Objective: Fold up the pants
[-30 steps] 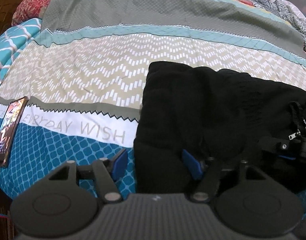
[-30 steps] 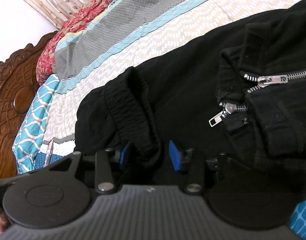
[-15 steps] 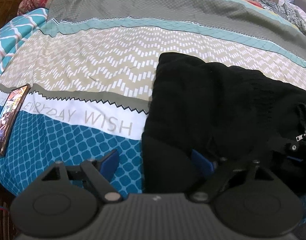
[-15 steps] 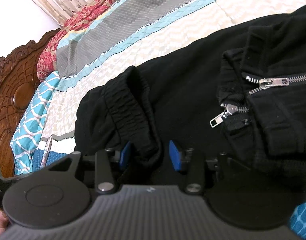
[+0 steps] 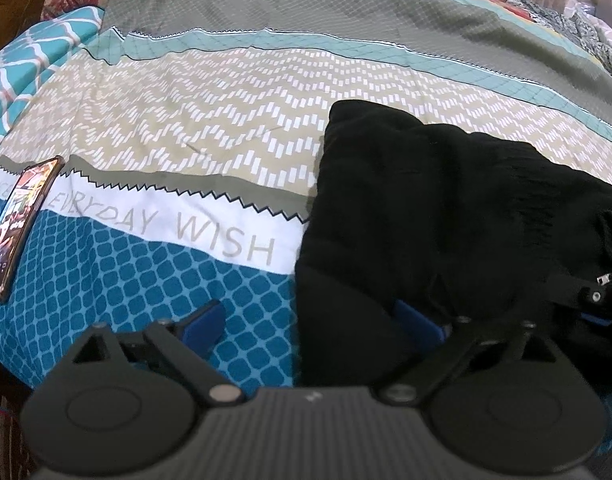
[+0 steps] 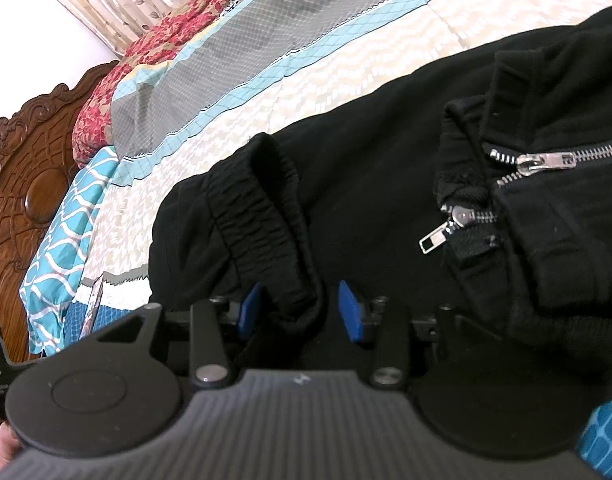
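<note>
Your left gripper (image 5: 312,322) stands wide apart, its jaws having just been opening. The near edge of the black pants (image 5: 446,216) lies between the blue pads, but neither pad presses on it: one pad sits over the blue bedspread (image 5: 125,264) at lower left of the left wrist view, the other over the black cloth at lower centre right. Judge this as a release: the fold on this side is laid down and the cloth no longer needs holding.

Your right gripper (image 6: 301,310) is about half open. In the right wrist view the gathered elastic band (image 6: 261,216) of the pants (image 6: 366,168) runs down from centre frame into the gap between the two blue pads. The left pad is touching or nearly touching the band; a gap shows beside the right pad. Whether the band is actually pinched cannot be told. The likely purpose is to keep that edge in place while the other side lets go.

The pants lie bunched in a compact stack at right centre of the left wrist view, on the bedspread. Two zippers (image 6: 546,160) show at the right of the right wrist view, where layers overlap. A phone (image 5: 21,224) lies at the left edge, well apart from the pants. A carved headboard (image 6: 29,172) fills the far left of the right wrist view.
</note>
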